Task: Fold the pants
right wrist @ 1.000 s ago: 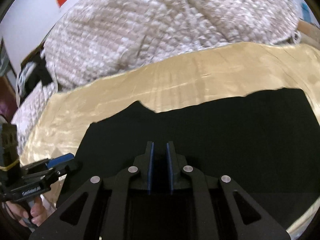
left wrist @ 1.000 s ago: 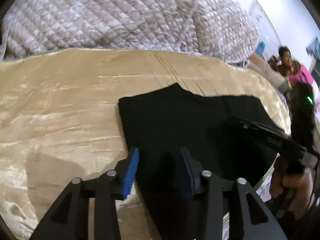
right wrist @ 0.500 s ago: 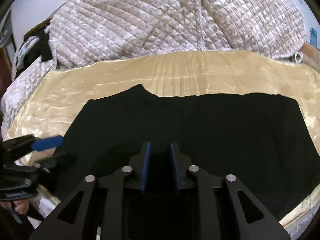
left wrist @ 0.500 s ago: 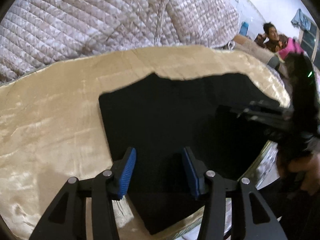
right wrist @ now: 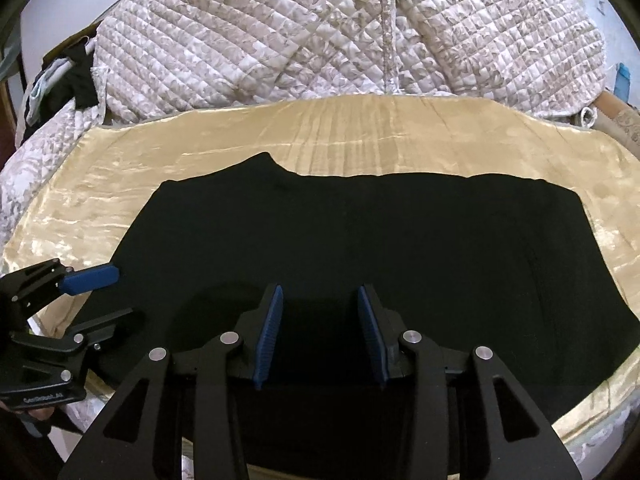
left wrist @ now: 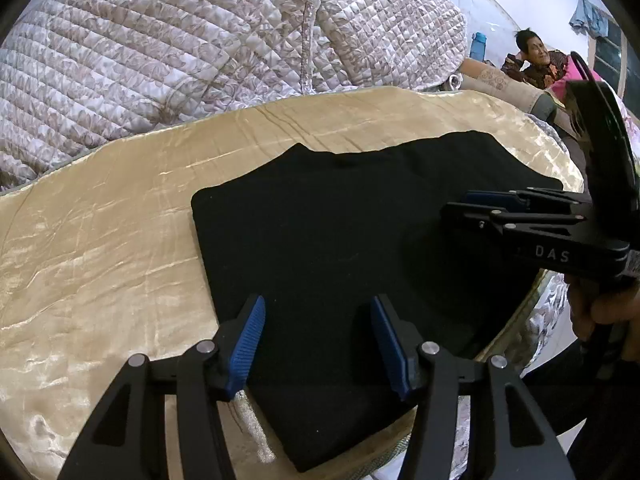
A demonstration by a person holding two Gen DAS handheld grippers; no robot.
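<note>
Black pants (right wrist: 400, 240) lie folded flat into a wide rectangle on a gold satin sheet (right wrist: 360, 140), with a small peak on the far edge. My right gripper (right wrist: 320, 296) hovers over the near middle of the pants. Its jaws are opening, and no fabric is pinched between the blue pads. My left gripper (left wrist: 318, 312) hangs above the pants' (left wrist: 340, 232) near left corner, its jaws also opening and empty. Each gripper shows in the other's view: the left gripper (right wrist: 114, 296) at the left edge, the right gripper (left wrist: 468, 204) reaching in from the right.
A quilted bedspread (right wrist: 360, 32) is heaped behind the gold sheet (left wrist: 100, 240). A person (left wrist: 536, 56) sits at the far right beside a blue bottle (left wrist: 478, 46). Dark clothes (right wrist: 76, 76) are piled at the far left. The bed's edge runs just below the pants.
The right gripper's jaws have spread from nearly shut to clearly apart. The left jaws have widened a little. Both views have rolled and shifted slightly over the pants, which lie as before.
</note>
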